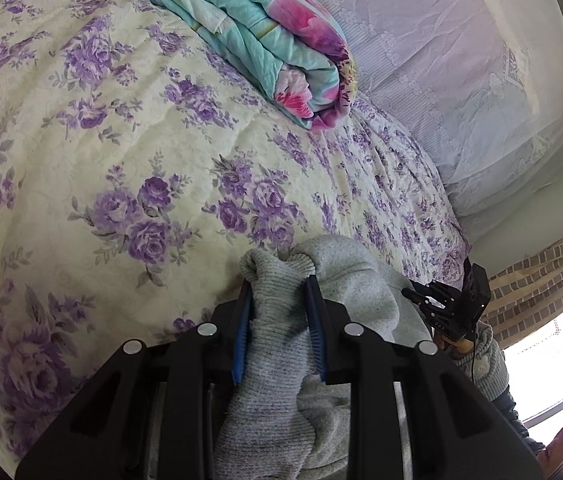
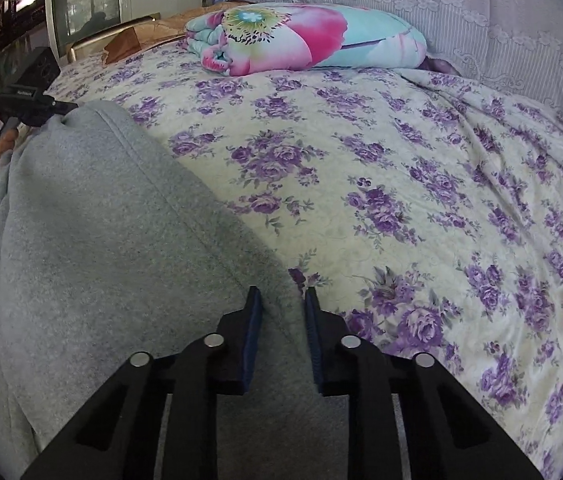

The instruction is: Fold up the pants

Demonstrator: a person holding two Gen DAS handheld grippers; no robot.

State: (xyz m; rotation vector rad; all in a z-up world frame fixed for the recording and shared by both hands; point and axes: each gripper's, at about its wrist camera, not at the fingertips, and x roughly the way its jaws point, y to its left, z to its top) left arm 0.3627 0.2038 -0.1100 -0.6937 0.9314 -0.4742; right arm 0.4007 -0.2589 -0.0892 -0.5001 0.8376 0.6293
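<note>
On the floral bedspread (image 2: 361,200), both sets of jaws pinch the grey pants (image 2: 101,220) below a folded quilt (image 2: 305,40).

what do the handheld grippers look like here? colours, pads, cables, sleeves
Both are matte black plastic. The left gripper and right gripper each have two angular fingers lined with blue ribbed pads, with round silver studs on the linkage. Seen from the left wrist view, the right unit has a boxy black body and a thin black cable. The sleeve is grey knit.
</note>
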